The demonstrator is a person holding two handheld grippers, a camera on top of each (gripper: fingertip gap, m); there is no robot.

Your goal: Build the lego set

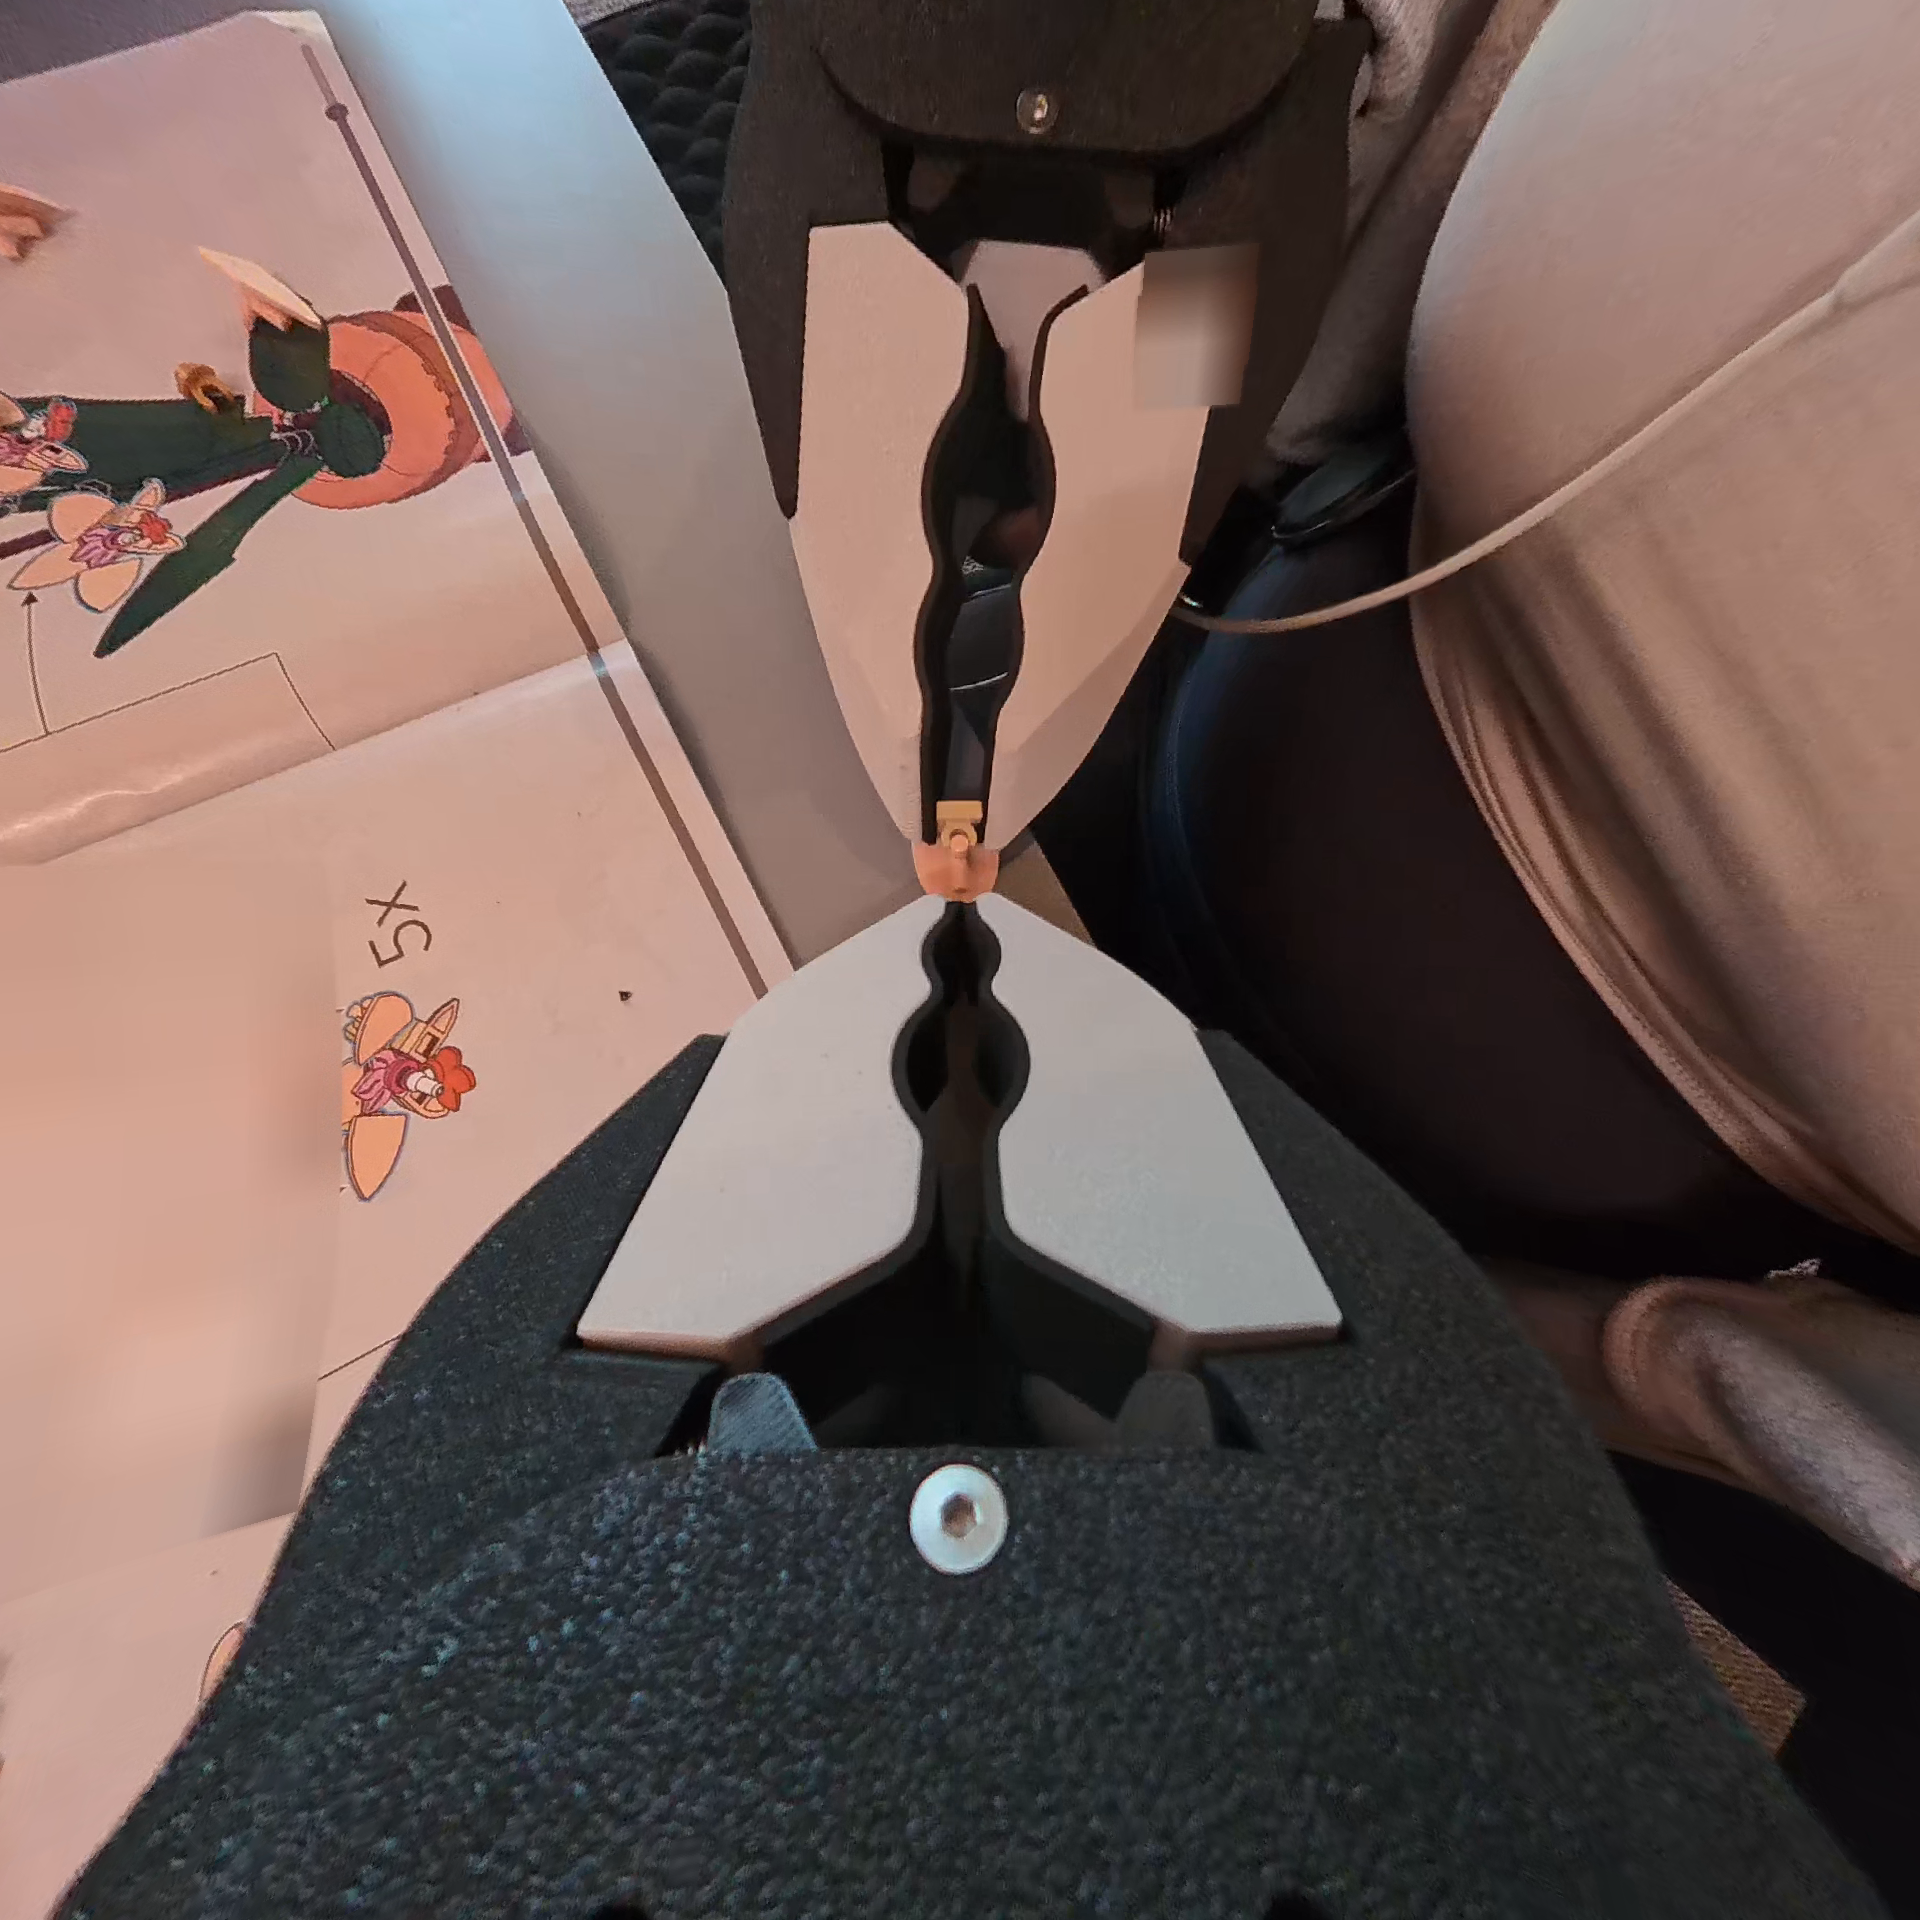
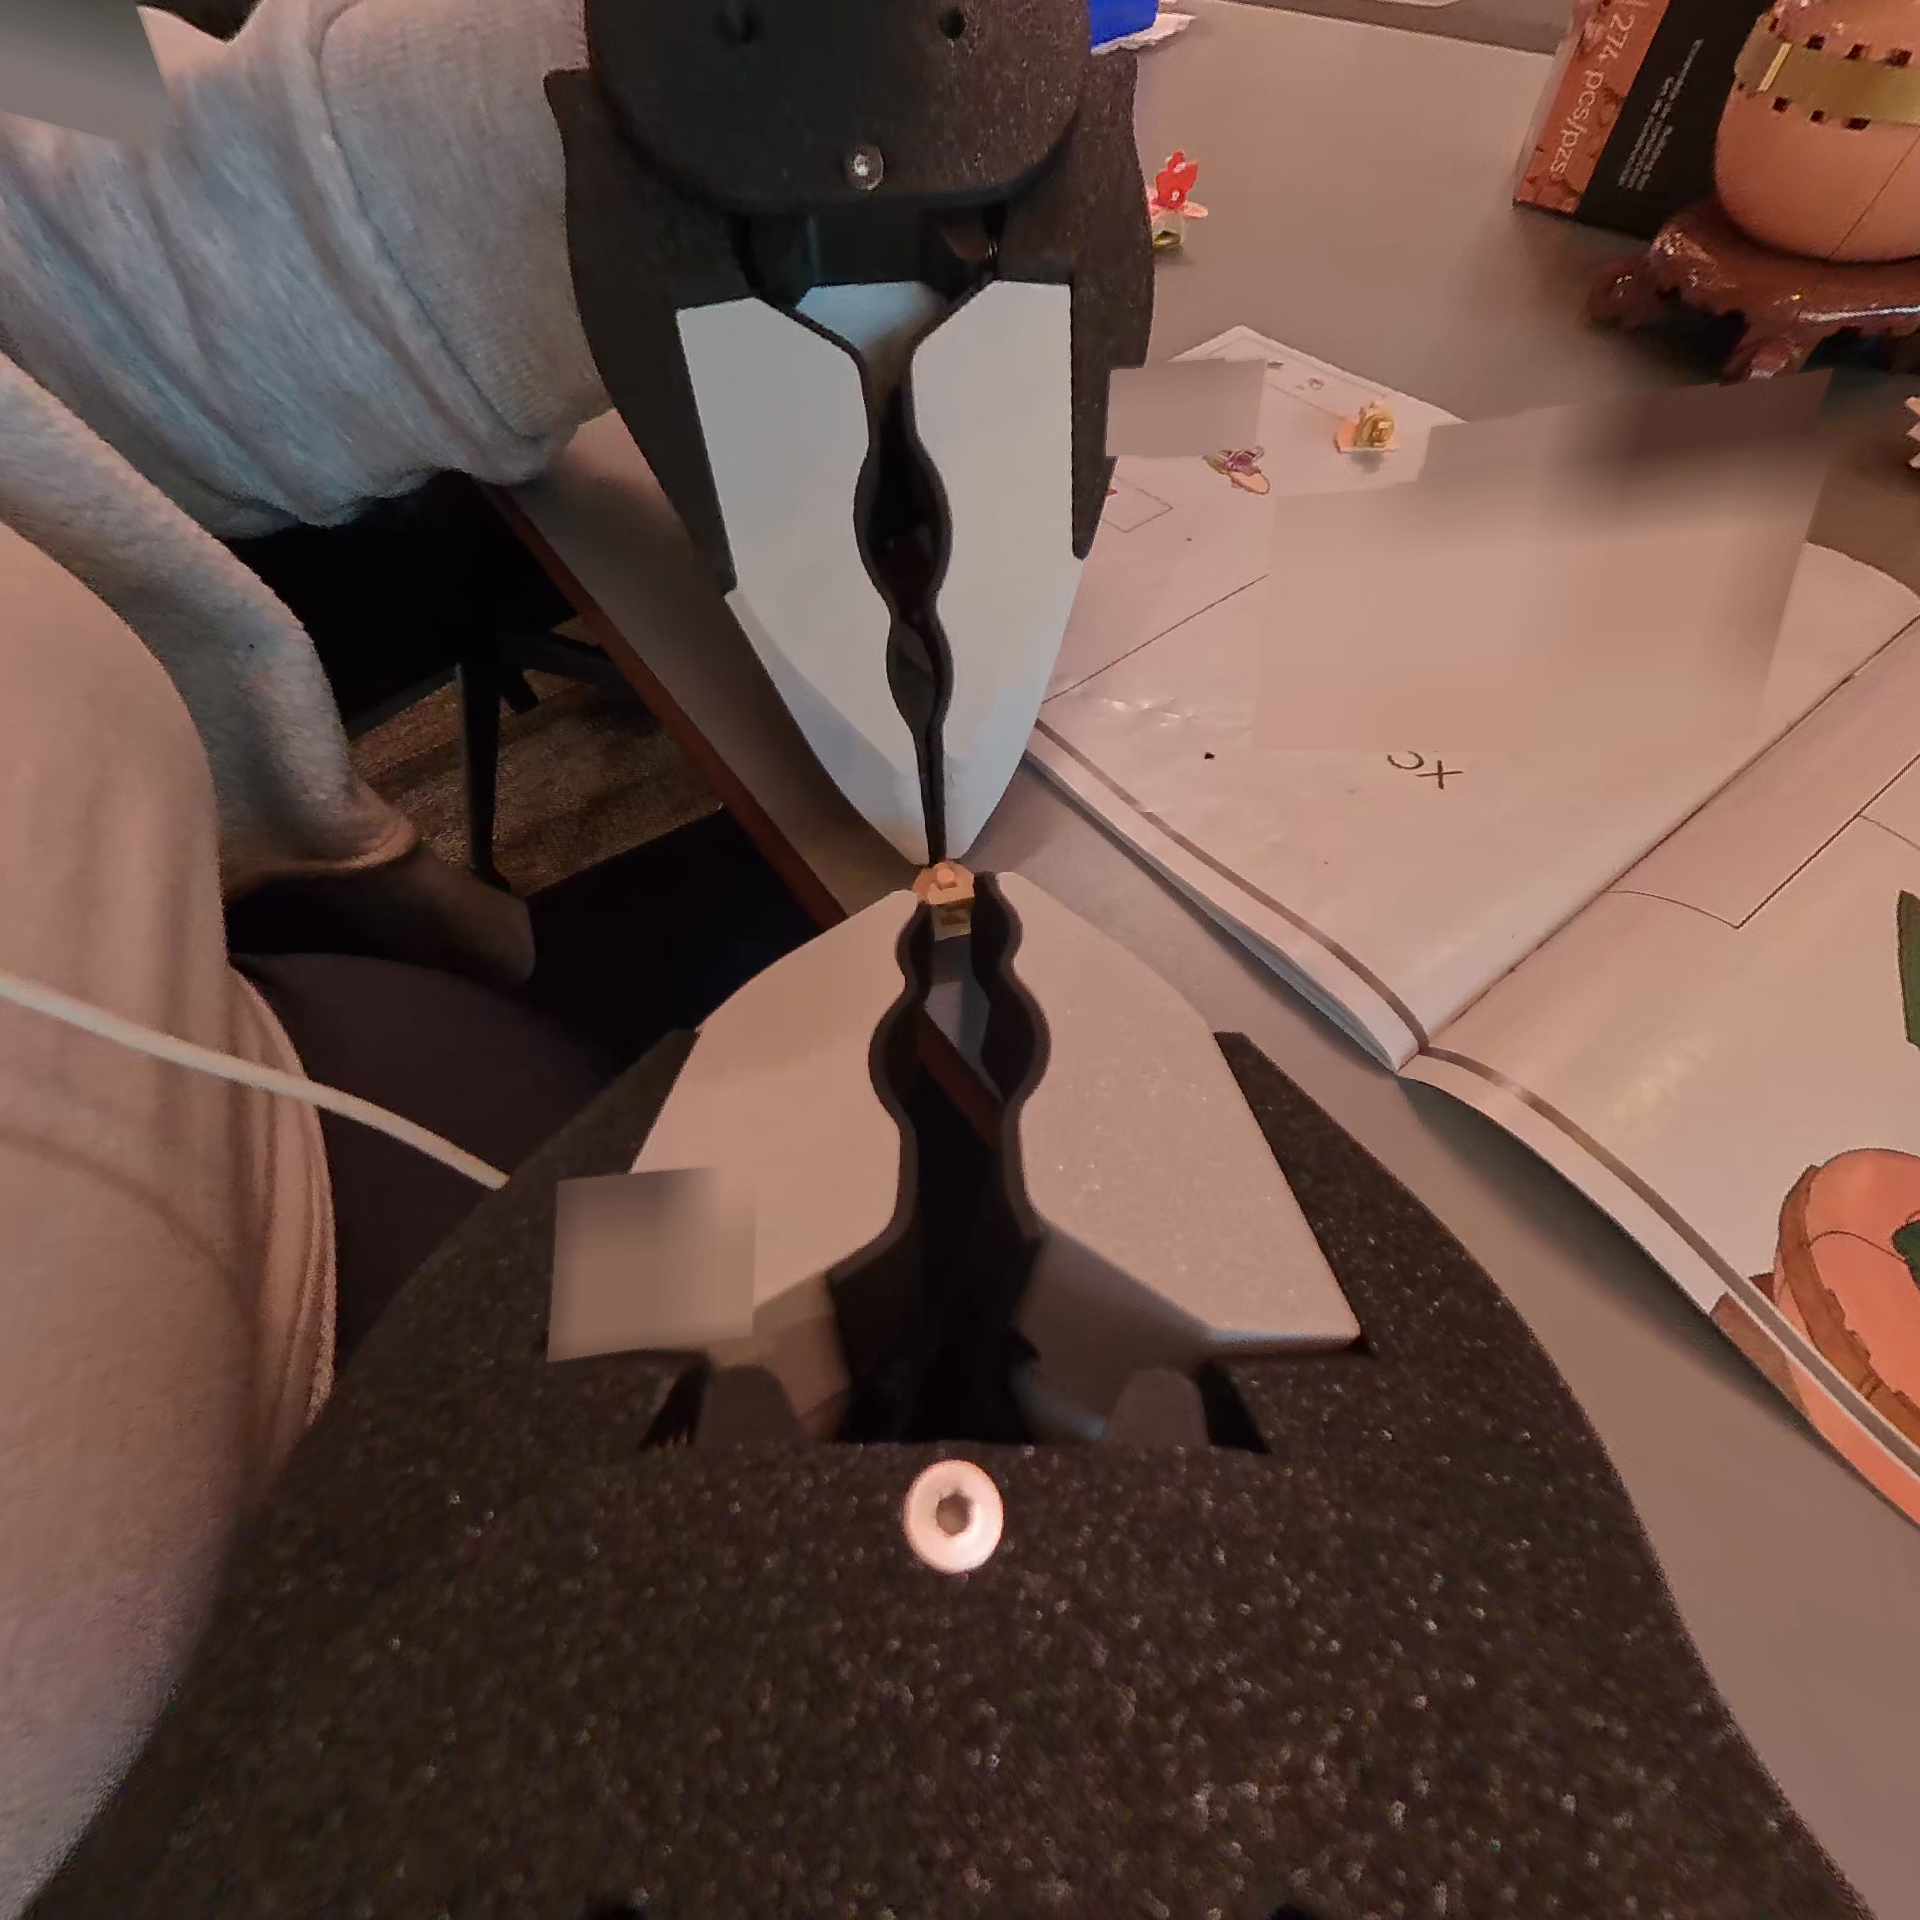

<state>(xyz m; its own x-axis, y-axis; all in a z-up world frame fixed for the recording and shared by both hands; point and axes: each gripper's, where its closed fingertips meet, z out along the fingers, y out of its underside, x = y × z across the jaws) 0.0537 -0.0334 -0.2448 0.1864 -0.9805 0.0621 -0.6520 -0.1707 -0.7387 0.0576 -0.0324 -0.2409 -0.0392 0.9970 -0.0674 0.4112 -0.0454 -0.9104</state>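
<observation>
My two grippers meet tip to tip in the air, over the table edge. My left gripper point(image 1: 961, 906) is shut on a small peach lego piece point(image 1: 954, 871). My right gripper point(image 2: 951, 906) is shut on a small gold lego piece point(image 2: 948, 921). In the left wrist view the right gripper point(image 1: 958, 831) comes in from the top with the gold piece point(image 1: 958, 821) touching the peach one. In the right wrist view the left gripper point(image 2: 938, 847) comes in from the top, and the peach piece point(image 2: 943, 881) sits between the two tips.
An open instruction booklet point(image 2: 1455, 831) lies on the grey table point(image 2: 1299, 156); it also shows in the left wrist view point(image 1: 208, 935). A peach egg model on a brown stand point(image 2: 1766, 281), the set's box point(image 2: 1621, 104) and small flower builds point(image 2: 1174, 197) stand at the back. A person's sleeve point(image 2: 312, 260) is on the left. Only a small space, under 4 cm, lies between the two pairs of fingers.
</observation>
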